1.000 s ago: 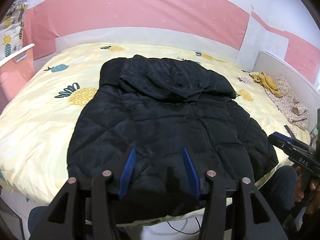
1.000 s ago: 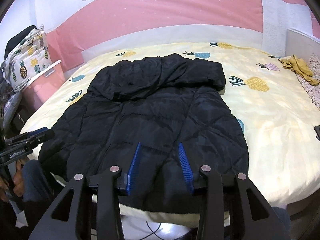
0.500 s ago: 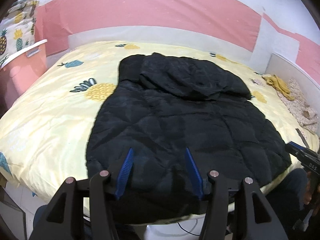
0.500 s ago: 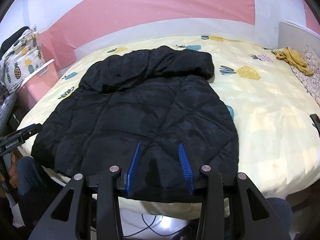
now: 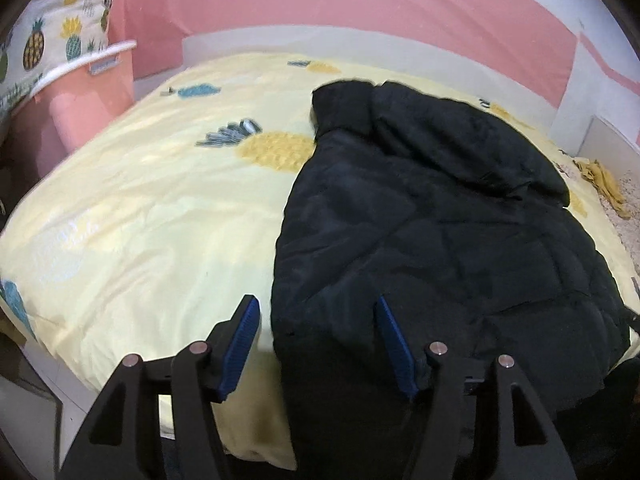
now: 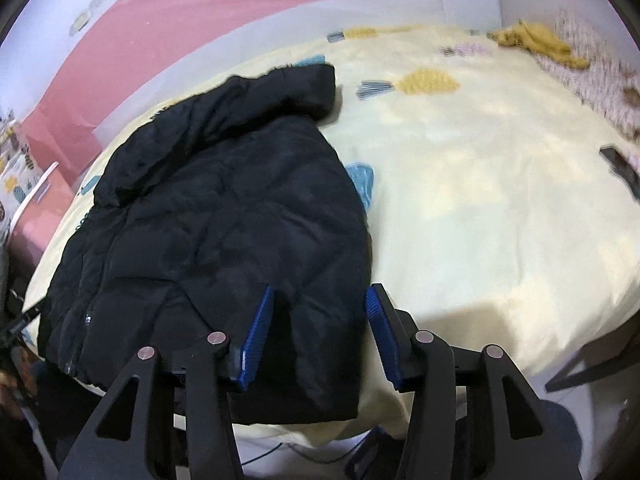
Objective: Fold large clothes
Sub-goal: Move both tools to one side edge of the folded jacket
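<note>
A black quilted puffer jacket (image 5: pixel 432 232) lies flat on the bed, hood at the far end and hem hanging over the near edge. My left gripper (image 5: pixel 316 324) hovers over the jacket's left hem corner; its jaws are opening, with the jacket's left edge below the gap and the pads clear of the cloth. The jacket (image 6: pixel 224 216) shows in the right wrist view too, where my right gripper (image 6: pixel 320 316) hovers over the right hem corner. Its jaws are also opening, and the blue pads stand apart from the fabric.
The bed carries a pale yellow pineapple-print sheet (image 5: pixel 140 220). A pink bin (image 5: pixel 76 120) stands left of the bed. A yellow garment (image 6: pixel 536 40) and a floral cloth (image 6: pixel 600 76) lie at the far right. A dark flat object (image 6: pixel 622 168) rests near the right edge.
Both grippers have come down and apart toward the jacket's two hem corners, the left one leftward and the right one rightward. Both pairs of jaws stand wider than before.
</note>
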`<action>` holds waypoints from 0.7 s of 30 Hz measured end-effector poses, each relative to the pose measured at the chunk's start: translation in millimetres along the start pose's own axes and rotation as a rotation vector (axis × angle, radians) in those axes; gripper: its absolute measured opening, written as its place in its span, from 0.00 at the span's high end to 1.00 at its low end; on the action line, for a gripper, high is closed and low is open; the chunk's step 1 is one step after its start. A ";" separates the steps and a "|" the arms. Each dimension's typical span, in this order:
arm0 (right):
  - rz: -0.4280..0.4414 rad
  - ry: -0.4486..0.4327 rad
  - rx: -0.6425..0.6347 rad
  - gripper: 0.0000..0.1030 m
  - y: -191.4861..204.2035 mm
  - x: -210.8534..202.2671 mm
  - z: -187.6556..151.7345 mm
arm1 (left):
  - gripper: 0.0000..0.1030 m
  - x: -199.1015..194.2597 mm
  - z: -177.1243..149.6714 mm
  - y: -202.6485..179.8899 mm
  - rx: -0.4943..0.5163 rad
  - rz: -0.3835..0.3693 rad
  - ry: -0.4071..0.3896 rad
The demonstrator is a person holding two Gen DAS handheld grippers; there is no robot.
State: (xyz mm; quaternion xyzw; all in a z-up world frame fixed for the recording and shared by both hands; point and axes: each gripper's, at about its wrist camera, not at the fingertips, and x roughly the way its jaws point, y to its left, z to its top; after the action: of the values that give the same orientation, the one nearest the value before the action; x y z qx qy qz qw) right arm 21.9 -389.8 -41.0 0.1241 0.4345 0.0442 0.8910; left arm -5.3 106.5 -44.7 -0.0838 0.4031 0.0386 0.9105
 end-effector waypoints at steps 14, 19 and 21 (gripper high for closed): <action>0.148 0.098 0.084 0.51 -11.5 13.9 -13.8 | 0.29 9.4 -24.9 -10.1 -0.049 -0.145 0.061; 0.164 0.087 0.139 0.51 -15.1 19.1 -13.0 | 0.25 16.1 -25.9 -14.7 -0.047 -0.134 0.045; 0.169 0.098 0.126 0.51 -10.6 17.0 -15.0 | 0.25 14.9 -28.6 -18.3 -0.029 -0.115 0.046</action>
State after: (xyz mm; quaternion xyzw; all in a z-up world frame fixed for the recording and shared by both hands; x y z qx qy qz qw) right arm 20.3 -394.1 -65.6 0.2139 0.4676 0.0979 0.8521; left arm -13.6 83.4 -72.4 -0.1211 0.4177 -0.0099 0.9004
